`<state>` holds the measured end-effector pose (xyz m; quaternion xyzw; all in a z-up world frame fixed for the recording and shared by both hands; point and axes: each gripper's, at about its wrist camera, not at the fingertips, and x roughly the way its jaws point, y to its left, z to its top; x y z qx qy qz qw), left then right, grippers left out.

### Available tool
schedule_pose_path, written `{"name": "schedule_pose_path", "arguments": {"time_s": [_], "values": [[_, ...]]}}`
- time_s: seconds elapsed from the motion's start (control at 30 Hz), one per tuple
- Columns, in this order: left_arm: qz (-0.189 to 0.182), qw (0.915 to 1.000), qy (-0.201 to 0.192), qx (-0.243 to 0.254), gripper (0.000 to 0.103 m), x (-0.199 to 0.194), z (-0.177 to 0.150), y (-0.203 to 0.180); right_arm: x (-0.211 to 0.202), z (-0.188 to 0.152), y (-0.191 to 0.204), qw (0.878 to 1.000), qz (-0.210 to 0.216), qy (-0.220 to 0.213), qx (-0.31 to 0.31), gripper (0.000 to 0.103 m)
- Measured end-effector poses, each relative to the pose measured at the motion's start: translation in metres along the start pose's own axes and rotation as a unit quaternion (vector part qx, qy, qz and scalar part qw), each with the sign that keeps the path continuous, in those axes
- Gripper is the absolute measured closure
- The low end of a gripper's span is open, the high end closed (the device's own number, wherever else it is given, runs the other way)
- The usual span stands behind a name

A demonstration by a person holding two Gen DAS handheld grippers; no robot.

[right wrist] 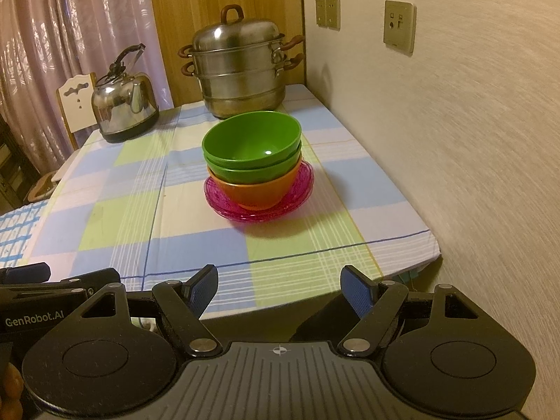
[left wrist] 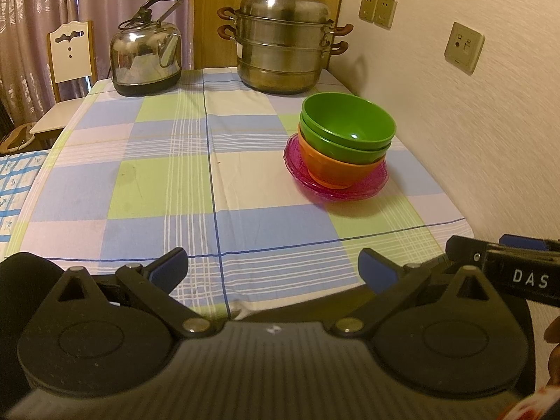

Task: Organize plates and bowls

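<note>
1. Left wrist view: the left hand-held gripper (left wrist: pixel 273 269) is hovering wide and empty at the worktop (left wrist: pixel 157 175) edge. The stack is sitting at 1 o'clock: green bowls (left wrist: pixel 348 124) nesting in the orange bowl (left wrist: pixel 332 169), resting on pink plates (left wrist: pixel 297 164).
2. Right wrist view: the right hand-held gripper (right wrist: pixel 279 288) is gaping wide, empty, with the stack at 12 o'clock. The sorting looks done; I would be backing away without nudging it.

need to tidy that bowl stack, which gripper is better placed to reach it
Probably right: the bowl stack sits nearly centred ahead of the open right gripper, but off to the right of the left gripper.
</note>
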<state>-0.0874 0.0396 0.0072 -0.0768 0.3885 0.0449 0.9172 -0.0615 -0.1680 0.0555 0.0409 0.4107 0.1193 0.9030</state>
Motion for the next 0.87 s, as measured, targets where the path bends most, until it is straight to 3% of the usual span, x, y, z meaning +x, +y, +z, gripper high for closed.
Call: {"name": "schedule_pose_path", "arguments": {"time_s": [0.87], "values": [[-0.014, 0.9998, -0.016, 0.002, 0.000, -0.0008, 0.0016, 0.0019, -0.0010, 0.0030, -0.0027, 1.000, -0.002, -0.005, 0.003, 0.026]]}}
